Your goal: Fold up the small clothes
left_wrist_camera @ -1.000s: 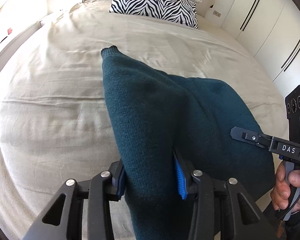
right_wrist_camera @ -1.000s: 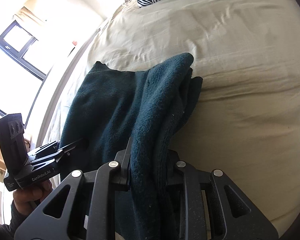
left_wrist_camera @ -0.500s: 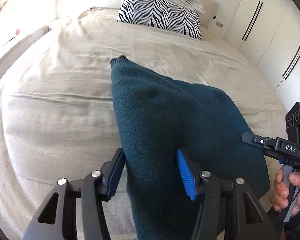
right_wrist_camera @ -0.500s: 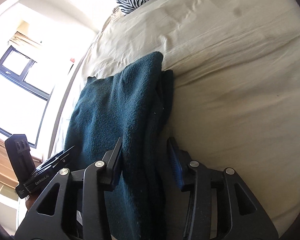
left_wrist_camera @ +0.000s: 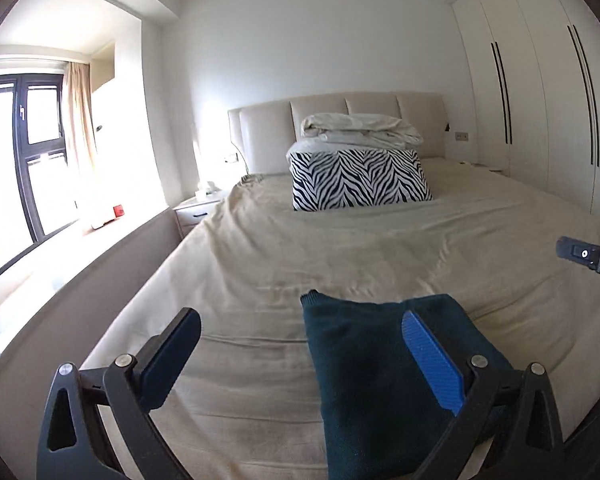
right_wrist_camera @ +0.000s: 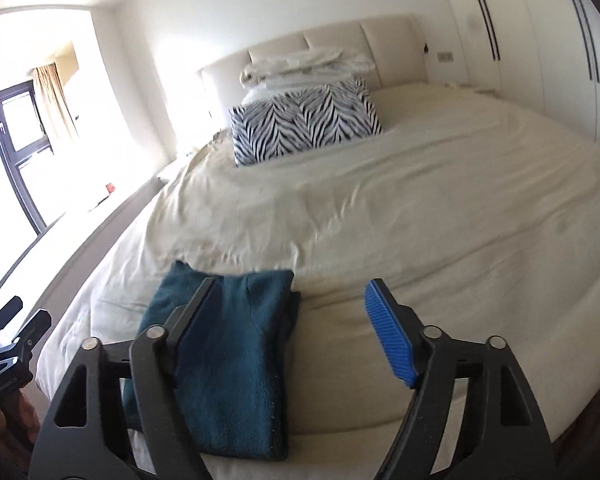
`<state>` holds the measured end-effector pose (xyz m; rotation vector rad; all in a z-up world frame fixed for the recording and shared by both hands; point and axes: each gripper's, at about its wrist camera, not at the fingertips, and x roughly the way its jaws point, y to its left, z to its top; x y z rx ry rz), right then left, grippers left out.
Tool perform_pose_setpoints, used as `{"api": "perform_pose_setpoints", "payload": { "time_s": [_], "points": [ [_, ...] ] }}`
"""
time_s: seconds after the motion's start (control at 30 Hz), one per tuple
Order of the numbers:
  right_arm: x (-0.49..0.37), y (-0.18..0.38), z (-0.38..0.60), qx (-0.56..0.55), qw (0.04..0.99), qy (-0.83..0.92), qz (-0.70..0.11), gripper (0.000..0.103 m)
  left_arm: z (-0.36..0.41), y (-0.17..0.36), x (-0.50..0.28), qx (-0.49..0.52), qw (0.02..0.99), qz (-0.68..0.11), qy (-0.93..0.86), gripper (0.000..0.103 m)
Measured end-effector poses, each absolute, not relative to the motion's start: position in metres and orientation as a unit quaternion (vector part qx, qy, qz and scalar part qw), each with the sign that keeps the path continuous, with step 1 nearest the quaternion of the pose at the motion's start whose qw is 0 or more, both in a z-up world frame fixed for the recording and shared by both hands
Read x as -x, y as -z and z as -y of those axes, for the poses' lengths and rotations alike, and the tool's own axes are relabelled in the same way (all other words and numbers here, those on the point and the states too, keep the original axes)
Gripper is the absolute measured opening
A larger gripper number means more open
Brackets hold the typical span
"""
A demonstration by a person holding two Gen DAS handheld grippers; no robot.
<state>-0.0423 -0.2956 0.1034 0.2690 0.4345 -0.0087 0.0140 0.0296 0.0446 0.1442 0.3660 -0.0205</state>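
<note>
A dark teal knit garment [left_wrist_camera: 364, 372] lies folded into a narrow rectangle on the beige bed sheet [left_wrist_camera: 260, 264] near the foot of the bed. It also shows in the right wrist view [right_wrist_camera: 236, 360]. My left gripper [left_wrist_camera: 300, 344] is open wide and empty, raised above the garment's left edge. My right gripper [right_wrist_camera: 292, 320] is open wide and empty above the garment's right edge. The right gripper's tip [left_wrist_camera: 588, 256] shows at the right of the left wrist view. The left gripper [right_wrist_camera: 12, 332] shows at the lower left of the right wrist view.
A zebra-striped pillow [left_wrist_camera: 360, 180] and folded white bedding [left_wrist_camera: 360, 128] sit at the padded headboard [left_wrist_camera: 340, 108]. White wardrobes [left_wrist_camera: 540, 100] line the right side. A window [left_wrist_camera: 20, 152] and a nightstand [left_wrist_camera: 196, 212] stand on the left.
Both grippers have opened fully, let go of the teal garment and pulled back and up. The garment now lies flat and folded on the bed.
</note>
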Motion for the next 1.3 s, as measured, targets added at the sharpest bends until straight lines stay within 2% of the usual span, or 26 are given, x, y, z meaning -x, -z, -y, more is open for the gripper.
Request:
{"api": "perform_pose_setpoints", "payload": {
  "time_s": [0.07,0.17,0.3,0.4,0.53,0.87,1.07,1.3],
  "points": [
    [0.063,-0.131,0.288,-0.109,0.982,0.019,-0.155,0.102,-0.031,-0.059,-0.003,-0.068,0.984,-0.164,-0.010,0.103],
    [0.088,-0.166,0.276,-0.072,0.993,0.044,-0.088,0.103,-0.033,-0.073,0.003,-0.052,0.984,-0.168,-0.012,0.103],
    [0.102,-0.194,0.268,-0.062,0.995,0.027,-0.077,0.103,-0.037,-0.069,-0.009,-0.033,0.976,-0.214,-0.024,0.103],
    [0.100,-0.195,0.269,-0.082,0.989,0.007,-0.120,0.103,-0.042,-0.050,-0.022,-0.016,0.963,-0.269,-0.018,0.103],
    [0.089,-0.170,0.261,-0.089,0.971,0.034,-0.219,0.103,-0.043,-0.018,-0.028,0.011,0.943,-0.333,-0.004,0.103],
    [0.062,-0.058,0.235,-0.067,0.916,0.065,-0.390,0.103,-0.034,0.031,-0.026,-0.008,0.922,-0.386,-0.003,0.103],
    [0.058,-0.024,0.219,-0.059,0.898,0.062,-0.432,0.103,-0.039,0.054,-0.030,0.008,0.909,-0.417,0.007,0.103],
    [0.056,-0.016,0.217,-0.047,0.892,0.056,-0.446,0.103,-0.043,0.062,-0.031,0.013,0.904,-0.427,0.008,0.103]
  ]
}}
